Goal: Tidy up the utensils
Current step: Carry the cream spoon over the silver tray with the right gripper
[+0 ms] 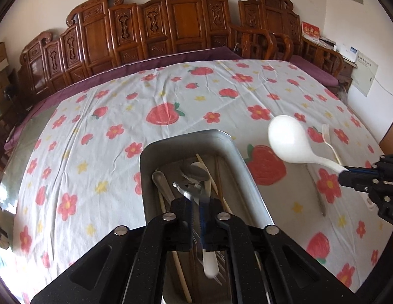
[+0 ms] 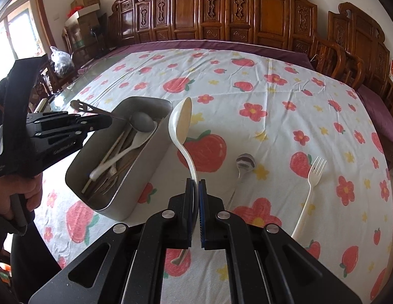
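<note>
A metal tray (image 1: pixel 186 136) (image 2: pixel 125 185) holding several spoons and chopsticks lies on the strawberry-print cloth. My left gripper (image 1: pixel 196 202) (image 2: pixel 109 122) hovers over it, shut on a metal spoon (image 1: pixel 196 172) (image 2: pixel 142 121) near its neck. The spoon's bowl hangs low over the tray's contents and its cut-out handle end sticks up and back. To the tray's right, my right gripper (image 2: pixel 195 185) (image 1: pixel 347 172) is shut on the handle of a white ladle (image 2: pixel 181 119) (image 1: pixel 287 139) held in the air, bowl forward. On the cloth further right lie another metal spoon (image 2: pixel 245 163) and a white plastic fork (image 2: pixel 313 179) (image 1: pixel 328 136).
Carved wooden chairs (image 2: pixel 247 12) line the far side of the table, beyond a purple edge of cloth (image 2: pixel 221 44). A person's hand (image 2: pixel 26 192) grips the left tool. Boxes (image 2: pixel 87 2) and a bag stand at the back left. Open cloth stretches beyond the tray.
</note>
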A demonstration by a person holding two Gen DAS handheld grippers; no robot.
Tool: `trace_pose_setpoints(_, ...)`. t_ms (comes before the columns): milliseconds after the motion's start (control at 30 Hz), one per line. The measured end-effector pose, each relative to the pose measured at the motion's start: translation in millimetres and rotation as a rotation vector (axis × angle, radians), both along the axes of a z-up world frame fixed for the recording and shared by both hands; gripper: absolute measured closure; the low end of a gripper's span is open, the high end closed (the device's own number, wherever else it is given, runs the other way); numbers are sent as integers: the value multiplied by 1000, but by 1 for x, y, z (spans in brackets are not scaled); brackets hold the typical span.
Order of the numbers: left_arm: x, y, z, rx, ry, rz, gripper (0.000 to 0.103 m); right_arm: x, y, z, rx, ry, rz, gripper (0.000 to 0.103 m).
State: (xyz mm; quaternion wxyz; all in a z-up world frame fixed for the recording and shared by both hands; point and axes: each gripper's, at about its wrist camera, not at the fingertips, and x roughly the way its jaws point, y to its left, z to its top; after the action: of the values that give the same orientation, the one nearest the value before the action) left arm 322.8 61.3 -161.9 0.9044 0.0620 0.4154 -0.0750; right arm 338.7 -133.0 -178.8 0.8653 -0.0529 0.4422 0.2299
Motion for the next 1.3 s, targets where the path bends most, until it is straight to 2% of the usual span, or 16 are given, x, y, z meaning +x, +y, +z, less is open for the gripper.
trace_pose_setpoints(67, -6, 1, 7, -3, -12, 1, 77, -3, 3, 3, -3, -5, 5, 98)
trace_pose_setpoints(100, -11, 3, 12, -6, -28, 3, 76, -3, 3, 4, -3, -7, 5, 98)
trace_pose_setpoints(333, -38, 11, 38, -48, -73, -4, 75, -12, 13, 15, 6, -19, 15, 98)
trace_pose_setpoints(600, -57, 27, 41, -69, -76, 23, 74, -21, 40, 20, 19, -18, 37, 98)
trace_pose_setpoints(700, -67, 35, 41, -77, -79, 40, 64, -23, 54, 17, 19, -11, 41, 98)
trace_pose_setpoints(767, -75, 42, 41, -86, -81, 59, 53, -24, 61, 15, 16, -9, 46, 98)
trace_pose_setpoints(833, -79, 48, 40, -96, -79, 71, 50, -24, 71, 13, 9, -6, 55, 98)
trace_pose_setpoints(900, -85, 54, 40, -105, -82, 81, 41, -24, 79, 11, 3, -5, 58, 98)
trace_pose_setpoints(967, -89, 59, 42, -103, -94, 95, 26, -22, 86, 9, 1, 0, 57, 98)
trace_pose_setpoints(1067, -94, 69, 48, -114, -113, 117, 18, -19, 93, 8, -3, 5, 50, 98)
trace_pose_setpoints(1300, -97, 80, 53, -118, -143, 132, 14, -7, 106, 4, -15, 21, 32, 98)
